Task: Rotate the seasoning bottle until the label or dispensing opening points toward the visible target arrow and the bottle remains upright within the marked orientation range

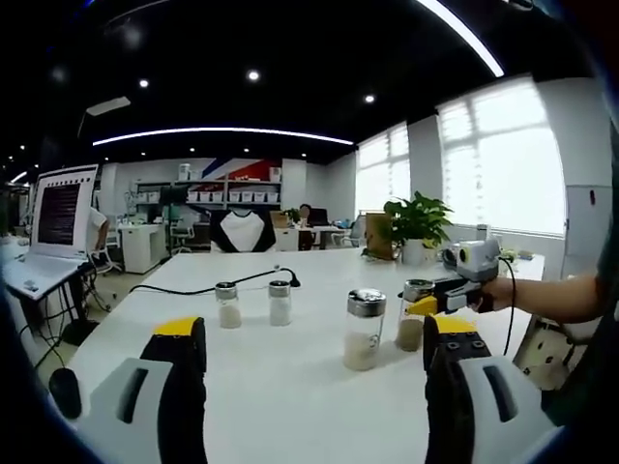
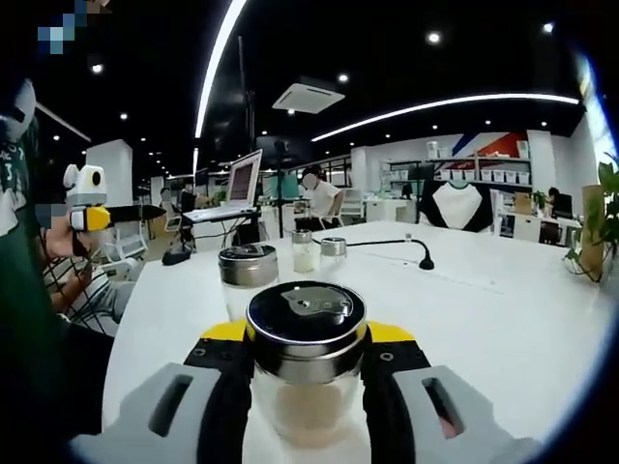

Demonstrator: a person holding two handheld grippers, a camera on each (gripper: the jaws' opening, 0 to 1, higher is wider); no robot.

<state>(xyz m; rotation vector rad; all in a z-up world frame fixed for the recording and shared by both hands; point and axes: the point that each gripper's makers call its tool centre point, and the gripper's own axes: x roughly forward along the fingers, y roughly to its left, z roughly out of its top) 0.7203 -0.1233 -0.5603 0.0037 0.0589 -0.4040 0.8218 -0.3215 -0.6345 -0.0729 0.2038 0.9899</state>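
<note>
On the white desk (image 1: 290, 377) four glass seasoning bottles stand upright. The right gripper (image 2: 308, 387) is clamped around the rightmost clear glass seasoning bottle with a steel lid (image 2: 306, 358), near the desk's right edge. The left gripper (image 1: 314, 377) hovers with jaws apart, holding nothing, near a second steel-lidded bottle (image 1: 364, 331).

1. Bare table (image 1: 290, 387) lies open before the left tongs (image 1: 314, 338).
2. Four shaker bottles stand ahead: two small ones (image 1: 253, 304) left, a larger one (image 1: 364, 329) centre.
3. The right tongs (image 1: 426, 305) crowd the fourth bottle (image 1: 413, 315).
</note>
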